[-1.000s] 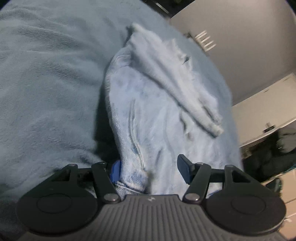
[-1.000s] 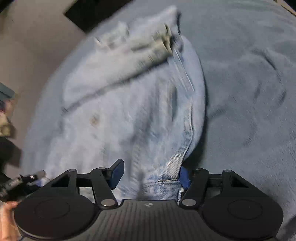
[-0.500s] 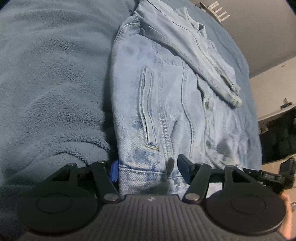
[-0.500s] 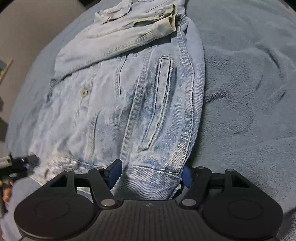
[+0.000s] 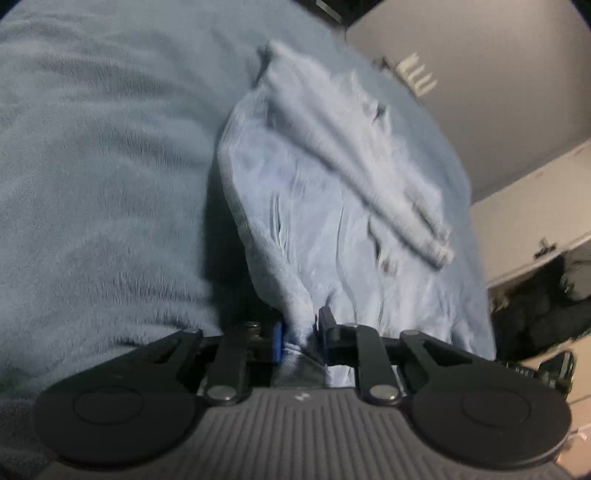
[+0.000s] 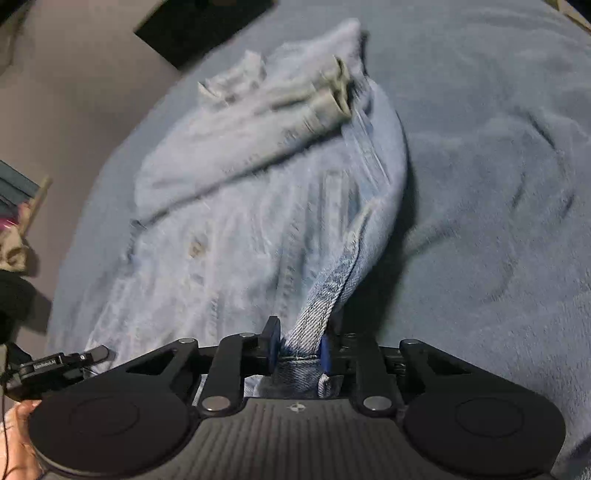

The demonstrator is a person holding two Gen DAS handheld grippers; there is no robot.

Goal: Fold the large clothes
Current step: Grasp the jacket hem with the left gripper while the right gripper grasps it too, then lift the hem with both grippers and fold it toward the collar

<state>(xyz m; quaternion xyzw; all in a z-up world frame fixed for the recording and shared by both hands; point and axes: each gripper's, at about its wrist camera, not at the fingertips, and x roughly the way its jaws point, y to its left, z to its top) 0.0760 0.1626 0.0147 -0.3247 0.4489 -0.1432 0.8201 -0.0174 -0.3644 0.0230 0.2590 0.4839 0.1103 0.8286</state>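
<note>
Both grippers, left point(image 5: 298, 338) and right point(image 6: 295, 347), have just closed their fingers, pinching the denim jacket's point(image 6: 251, 221) hem corners (sleeve folded across) above a blue fleece blanket point(image 5: 92, 166).

Dim bedroom, fuzzy blue blanket point(image 5: 92, 177) everywhere

Plain grey-beige wall point(image 5: 498, 92) behind the bed, with a pale cabinet point(image 5: 532, 206) in the corner and a dark pile point(image 5: 535, 306) under it. On the other side there's bare floor point(image 6: 85, 96) with a black mat point(image 6: 207, 29). Lighting's pretty weak.
</note>
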